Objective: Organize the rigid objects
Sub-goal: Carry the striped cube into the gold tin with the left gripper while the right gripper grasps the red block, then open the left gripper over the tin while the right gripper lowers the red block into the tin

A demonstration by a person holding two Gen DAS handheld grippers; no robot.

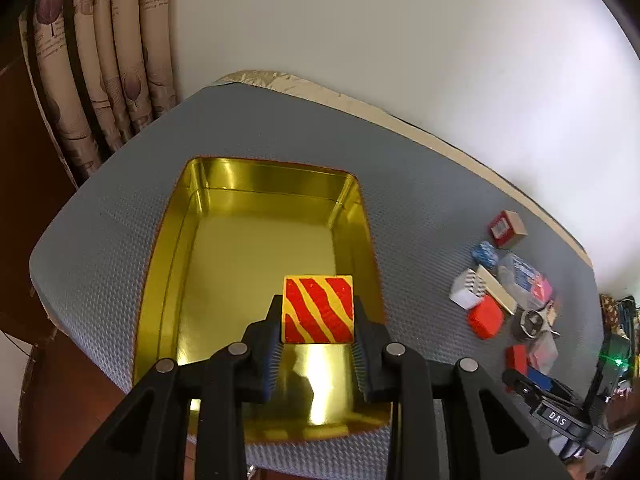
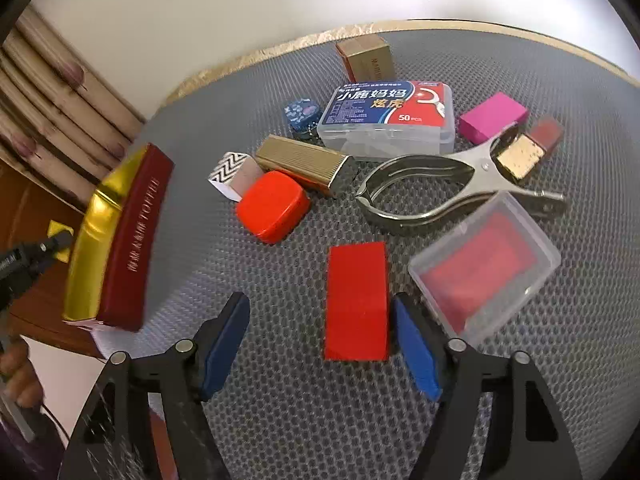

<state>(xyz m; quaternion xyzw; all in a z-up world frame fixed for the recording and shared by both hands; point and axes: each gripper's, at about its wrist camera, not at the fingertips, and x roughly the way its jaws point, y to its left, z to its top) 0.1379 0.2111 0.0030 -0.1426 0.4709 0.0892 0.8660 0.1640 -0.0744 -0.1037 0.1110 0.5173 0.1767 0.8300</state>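
Note:
My left gripper (image 1: 318, 308) is shut on a cube with red and yellow stripes (image 1: 318, 308) and holds it over the near right part of an open gold tin (image 1: 264, 184). The tin's floor holds nothing. In the right wrist view the tin's red outer wall (image 2: 132, 240) shows at the left. My right gripper (image 2: 320, 300) stands open over the grey mat. A flat red block (image 2: 356, 300) lies between its blue pads, close against the right one, with a wide gap to the left one.
Beyond the red block lie a clear case (image 2: 484, 264), a metal punch (image 2: 432, 184), a red rounded tin (image 2: 272, 206), a gold ribbed box (image 2: 300, 162), a floss box (image 2: 388, 116), a pink block (image 2: 492, 116) and smaller pieces. The table edge (image 2: 240, 64) curves behind them.

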